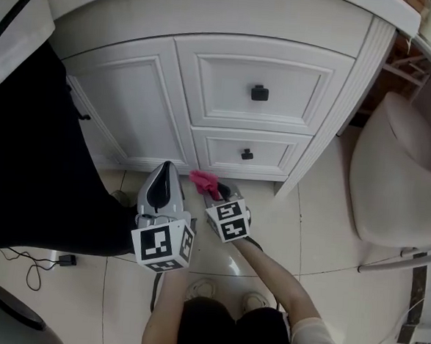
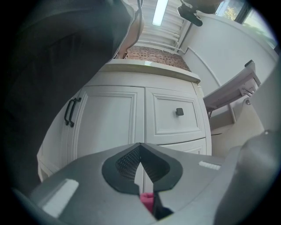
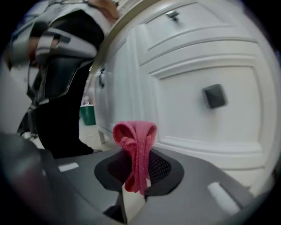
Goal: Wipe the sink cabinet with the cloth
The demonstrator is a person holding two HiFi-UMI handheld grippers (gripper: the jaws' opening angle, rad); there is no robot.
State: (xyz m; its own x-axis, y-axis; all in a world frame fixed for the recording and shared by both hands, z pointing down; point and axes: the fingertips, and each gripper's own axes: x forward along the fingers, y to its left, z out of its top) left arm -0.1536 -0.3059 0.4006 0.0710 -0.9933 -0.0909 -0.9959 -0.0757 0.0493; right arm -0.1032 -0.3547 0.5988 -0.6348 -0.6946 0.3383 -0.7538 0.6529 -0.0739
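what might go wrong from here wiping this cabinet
1. The right tool pinches the pink cloth as a narrow bunch, so its hard tips may scrape the white cabinet instead of wiping.
2. The cloth could snag on the dark drawer knob and pull free.
3. The left tool, shut and empty, sits close beside and might bump the right one.

Cloth [image 1: 203,179] in right gripper [image 1: 214,193], before sink cabinet [image 1: 143,104]; left gripper [image 1: 165,168] just left.

The sink cabinet [image 1: 228,95] walls off everything ahead of your right fingers [image 3: 164,169]; a dark-clothed person [image 1: 40,155] crowds their left, a rounded beige fixture [image 1: 396,173] their right, open floor [image 1: 323,212] below.
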